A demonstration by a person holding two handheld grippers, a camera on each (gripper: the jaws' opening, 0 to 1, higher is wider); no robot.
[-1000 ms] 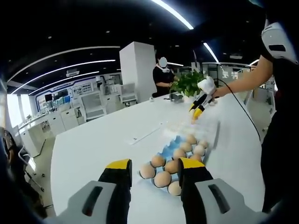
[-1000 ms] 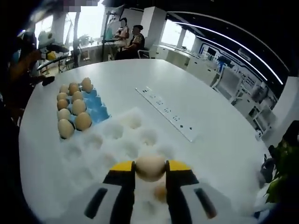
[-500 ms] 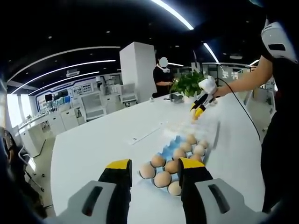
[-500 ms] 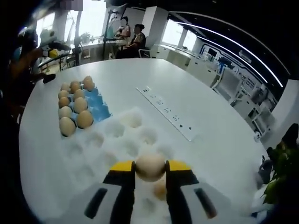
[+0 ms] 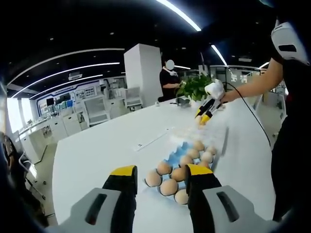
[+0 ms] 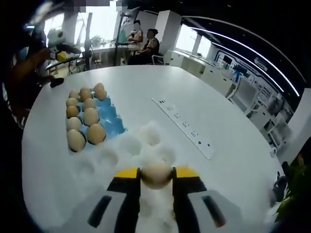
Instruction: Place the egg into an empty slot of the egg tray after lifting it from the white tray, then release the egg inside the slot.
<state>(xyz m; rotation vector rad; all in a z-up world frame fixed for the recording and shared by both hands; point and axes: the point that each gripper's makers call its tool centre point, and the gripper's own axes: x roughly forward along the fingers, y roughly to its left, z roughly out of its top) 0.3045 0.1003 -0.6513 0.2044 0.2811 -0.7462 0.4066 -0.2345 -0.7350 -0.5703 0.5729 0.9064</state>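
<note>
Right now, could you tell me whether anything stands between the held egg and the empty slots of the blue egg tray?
Nothing visible does. The right gripper holds the egg above the white tray; the blue egg tray lies just beyond.

A white pillar [image 5: 144, 73] stands beyond the round table [image 5: 97, 150] under ceiling light strips [image 5: 180, 13].

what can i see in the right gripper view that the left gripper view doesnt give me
The right gripper view gives the egg clamped between the right tongs, the moulded cups of the white tray and the power strip close up. The left gripper view gives the open left tongs and a potted plant. Both give the blue egg tray with its eggs.
</note>
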